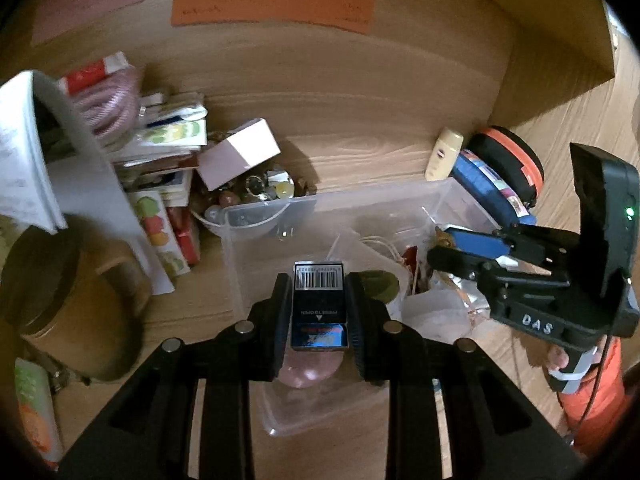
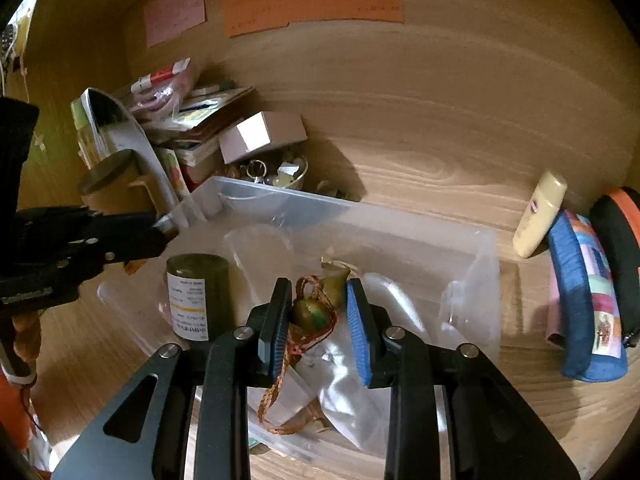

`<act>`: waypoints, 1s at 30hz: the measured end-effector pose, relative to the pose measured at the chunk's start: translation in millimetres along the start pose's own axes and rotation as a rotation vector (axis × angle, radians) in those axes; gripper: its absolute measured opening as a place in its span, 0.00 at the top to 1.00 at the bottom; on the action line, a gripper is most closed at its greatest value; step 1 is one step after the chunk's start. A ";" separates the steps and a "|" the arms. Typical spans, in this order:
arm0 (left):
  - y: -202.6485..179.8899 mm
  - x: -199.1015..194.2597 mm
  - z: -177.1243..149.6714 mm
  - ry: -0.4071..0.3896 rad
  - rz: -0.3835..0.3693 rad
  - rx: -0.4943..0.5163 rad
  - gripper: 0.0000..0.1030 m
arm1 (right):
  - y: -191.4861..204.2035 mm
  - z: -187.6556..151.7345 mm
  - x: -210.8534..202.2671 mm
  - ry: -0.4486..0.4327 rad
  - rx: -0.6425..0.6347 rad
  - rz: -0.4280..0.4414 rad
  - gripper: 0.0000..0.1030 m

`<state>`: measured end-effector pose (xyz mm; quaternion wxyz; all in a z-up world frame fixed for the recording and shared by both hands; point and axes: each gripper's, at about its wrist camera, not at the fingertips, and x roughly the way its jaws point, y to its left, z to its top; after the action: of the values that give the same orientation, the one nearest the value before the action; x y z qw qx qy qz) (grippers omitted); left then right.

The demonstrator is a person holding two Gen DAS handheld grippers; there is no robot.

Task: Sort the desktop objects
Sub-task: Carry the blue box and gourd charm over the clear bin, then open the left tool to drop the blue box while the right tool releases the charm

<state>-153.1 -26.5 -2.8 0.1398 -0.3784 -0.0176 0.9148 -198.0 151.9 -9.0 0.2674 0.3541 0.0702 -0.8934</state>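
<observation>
My left gripper (image 1: 319, 300) is shut on a small black box (image 1: 319, 305) with a barcode and holds it over the near end of a clear plastic bin (image 1: 360, 200). My right gripper (image 2: 318, 308), blue-padded, hangs over the same bin (image 2: 472, 248) with its jaws apart. Between them sits a green-brown gourd charm (image 2: 310, 314) on a red-orange cord; I cannot tell whether the pads touch it. In the left wrist view the right gripper (image 1: 452, 246) enters from the right. A dark labelled bottle (image 2: 196, 296) stands in the bin.
A stack of booklets and packets (image 1: 160, 152), a pink-white box (image 1: 240, 152) and a bowl of trinkets (image 1: 256, 192) lie at the back left. A brown lidded jar (image 1: 60, 300) stands left. A cream tube (image 2: 540, 216), blue pouch (image 2: 588, 300) and black-orange case (image 2: 620, 240) sit right.
</observation>
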 end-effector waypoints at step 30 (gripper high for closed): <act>4.9 17.5 -2.0 -0.046 0.057 0.024 0.32 | 9.8 -7.6 -3.3 -0.043 -0.036 -0.050 0.49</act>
<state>-164.7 -26.6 -16.9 0.1180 -0.3559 0.0011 0.9270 -186.3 147.4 -11.8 0.2528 0.3280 0.0894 -0.9058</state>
